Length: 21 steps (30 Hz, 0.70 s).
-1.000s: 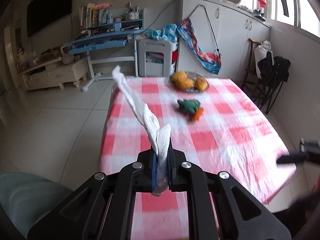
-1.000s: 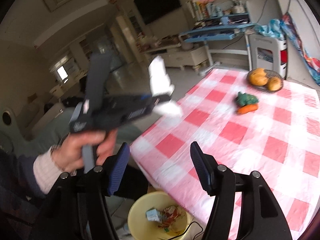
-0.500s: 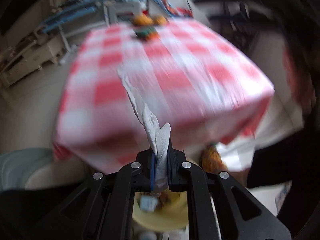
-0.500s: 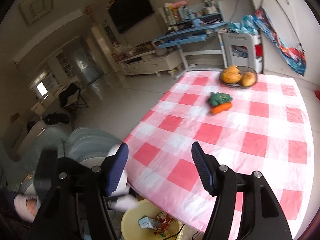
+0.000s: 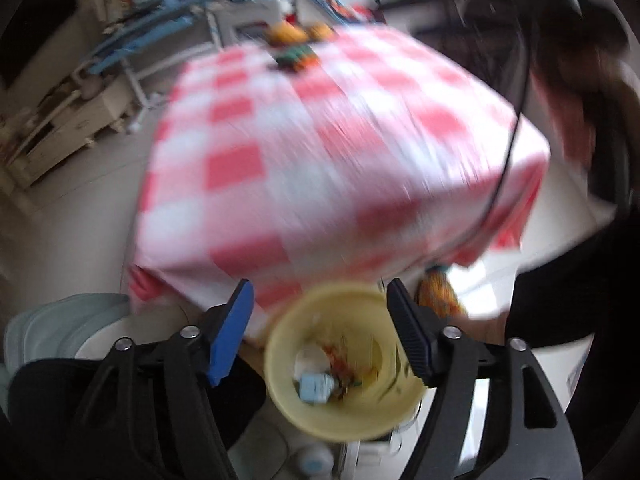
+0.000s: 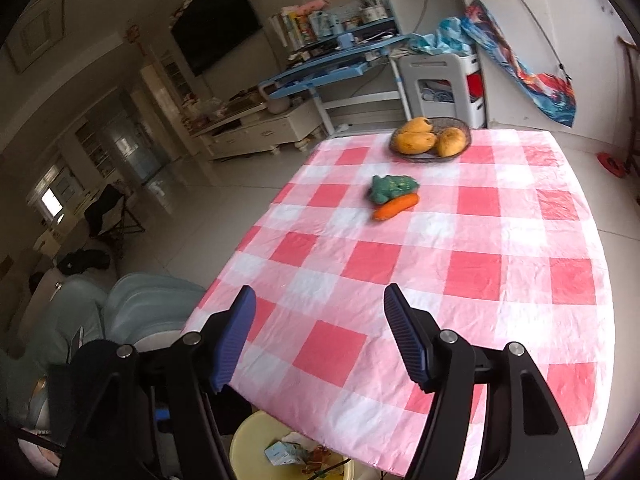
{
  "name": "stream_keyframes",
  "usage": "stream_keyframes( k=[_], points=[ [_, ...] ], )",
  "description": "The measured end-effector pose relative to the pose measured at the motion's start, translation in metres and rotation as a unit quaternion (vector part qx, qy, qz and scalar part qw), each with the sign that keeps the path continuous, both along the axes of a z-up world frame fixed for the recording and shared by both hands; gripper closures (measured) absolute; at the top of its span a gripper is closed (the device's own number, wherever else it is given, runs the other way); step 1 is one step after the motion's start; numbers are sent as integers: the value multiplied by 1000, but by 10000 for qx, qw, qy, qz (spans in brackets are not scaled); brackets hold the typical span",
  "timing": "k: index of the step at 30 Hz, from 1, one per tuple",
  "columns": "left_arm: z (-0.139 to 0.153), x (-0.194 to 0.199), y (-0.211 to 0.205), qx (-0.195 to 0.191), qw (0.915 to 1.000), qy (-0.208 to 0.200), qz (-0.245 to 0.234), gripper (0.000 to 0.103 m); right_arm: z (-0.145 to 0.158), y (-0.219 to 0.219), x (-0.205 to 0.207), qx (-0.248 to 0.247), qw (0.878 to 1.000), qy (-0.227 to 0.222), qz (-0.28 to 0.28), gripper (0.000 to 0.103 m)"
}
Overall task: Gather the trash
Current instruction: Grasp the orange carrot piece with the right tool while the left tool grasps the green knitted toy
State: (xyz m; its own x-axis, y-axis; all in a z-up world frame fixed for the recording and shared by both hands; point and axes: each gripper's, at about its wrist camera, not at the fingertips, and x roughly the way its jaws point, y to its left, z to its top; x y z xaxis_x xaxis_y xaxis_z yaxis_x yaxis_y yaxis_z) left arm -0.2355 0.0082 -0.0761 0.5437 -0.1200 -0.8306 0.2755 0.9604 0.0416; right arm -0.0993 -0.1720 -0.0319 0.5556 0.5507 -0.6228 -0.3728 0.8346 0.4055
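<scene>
A yellow trash bin (image 5: 344,364) stands on the floor by the table's near corner, with a small blue carton (image 5: 316,386) and scraps inside. My left gripper (image 5: 320,332) is open and empty right above the bin; this view is blurred. The bin also shows in the right wrist view (image 6: 256,448), partly under the table edge. My right gripper (image 6: 318,336) is open and empty above the near part of the red-and-white checked tablecloth (image 6: 480,264). The white tissue is not clearly visible.
On the table are a green toy (image 6: 392,188), a carrot (image 6: 396,207) and a wire basket of mangoes (image 6: 430,140) at the far end. A pale green seat (image 6: 140,304) stands left of the table. A blue desk and white cabinet stand behind.
My left gripper swung down from the table to over the bin and opened, and the white tissue it held is gone from its fingers. My right gripper stayed open over the table.
</scene>
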Motion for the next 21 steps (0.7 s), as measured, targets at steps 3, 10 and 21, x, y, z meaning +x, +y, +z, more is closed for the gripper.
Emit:
stream_keyframes(
  k=[3,10,21],
  points=[
    [21,13,17,-178,9988,-374,266,33,-6,-3,4,42,9999,12,-150,39],
    [53,74,52,-552,9921,-810,778,33,-22,4,30,28,9982,102,-592,39],
    [53,232,54,-982,9860,-815,1072,33,-39,51,110,-806,9949,193,-573,50]
  ],
)
